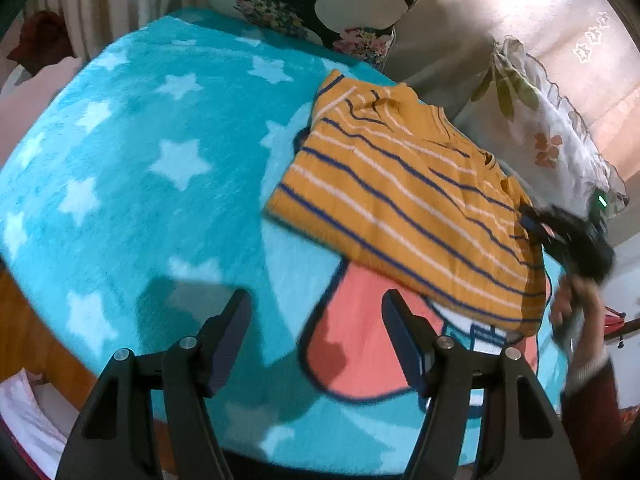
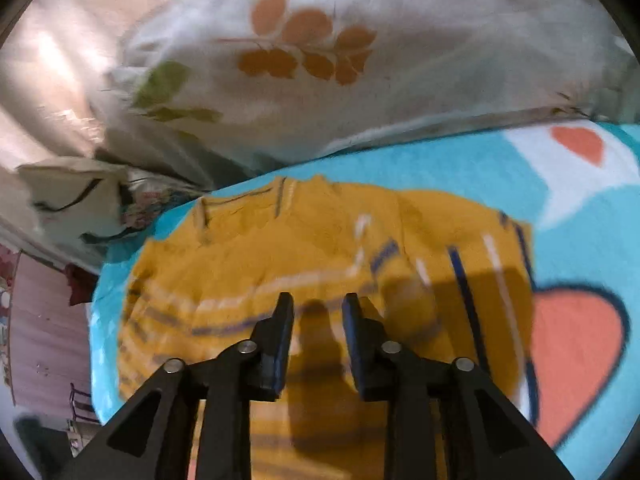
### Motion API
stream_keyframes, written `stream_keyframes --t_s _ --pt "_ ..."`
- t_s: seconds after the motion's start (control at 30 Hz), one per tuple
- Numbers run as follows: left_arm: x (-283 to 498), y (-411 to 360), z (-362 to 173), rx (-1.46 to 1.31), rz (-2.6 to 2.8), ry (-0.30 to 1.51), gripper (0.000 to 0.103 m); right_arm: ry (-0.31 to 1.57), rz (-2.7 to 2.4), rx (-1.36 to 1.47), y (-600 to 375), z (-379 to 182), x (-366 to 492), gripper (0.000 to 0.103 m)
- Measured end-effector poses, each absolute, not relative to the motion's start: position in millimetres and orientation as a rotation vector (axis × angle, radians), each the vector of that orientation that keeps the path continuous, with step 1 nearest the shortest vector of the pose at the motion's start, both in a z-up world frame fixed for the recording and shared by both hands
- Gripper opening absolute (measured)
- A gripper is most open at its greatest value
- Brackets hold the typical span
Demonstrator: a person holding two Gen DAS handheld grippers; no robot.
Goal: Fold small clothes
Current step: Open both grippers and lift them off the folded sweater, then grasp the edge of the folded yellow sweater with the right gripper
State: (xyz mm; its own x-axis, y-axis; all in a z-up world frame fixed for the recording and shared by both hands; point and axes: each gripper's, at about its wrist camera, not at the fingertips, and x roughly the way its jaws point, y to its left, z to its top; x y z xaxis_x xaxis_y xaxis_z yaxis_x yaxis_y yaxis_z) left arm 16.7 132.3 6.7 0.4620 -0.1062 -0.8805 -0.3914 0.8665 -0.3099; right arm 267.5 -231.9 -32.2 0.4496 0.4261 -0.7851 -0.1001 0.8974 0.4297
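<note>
The striped shirt looks ribbed knit, the star blanket fuzzy fleece, both tools apparently matt black plastic.

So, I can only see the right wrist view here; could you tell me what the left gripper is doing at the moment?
Observer: The left gripper is open and empty, above the turquoise blanket, beside the striped shirt, not over it.
Operator: Thank you. Does the shirt look folded from that side?
Observer: It lies as a fairly compact rectangle, its near edge over the pink heart printed on the blanket.
Operator: And can you see my right gripper there?
Observer: Yes, blurred, at the shirt's far right edge; contact is unclear.
</note>
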Motion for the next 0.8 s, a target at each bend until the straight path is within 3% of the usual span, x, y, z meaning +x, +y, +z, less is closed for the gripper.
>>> stream_keyframes --t_s 0.3,0.37,0.4,0.43,0.8 --pt "-32 149 7 -0.535 0.300 1.096 0.068 1.098 0.260 0.356 -249 -42 321 0.033" --pt "-31 156 2 -0.559 0.298 1.099 0.068 1.068 0.231 0.333 -252 -29 315 0.039" --pt "-27 158 0 -0.568 0.291 1.099 0.068 1.057 0.220 0.326 -254 -22 311 0.050" --pt "-20 161 -4 -0.569 0.275 1.098 0.068 1.044 0.200 0.319 -254 -14 309 0.053" --pt "79 180 -40 -0.525 0.094 1.125 0.068 1.022 0.304 0.244 -176 42 265 0.057"
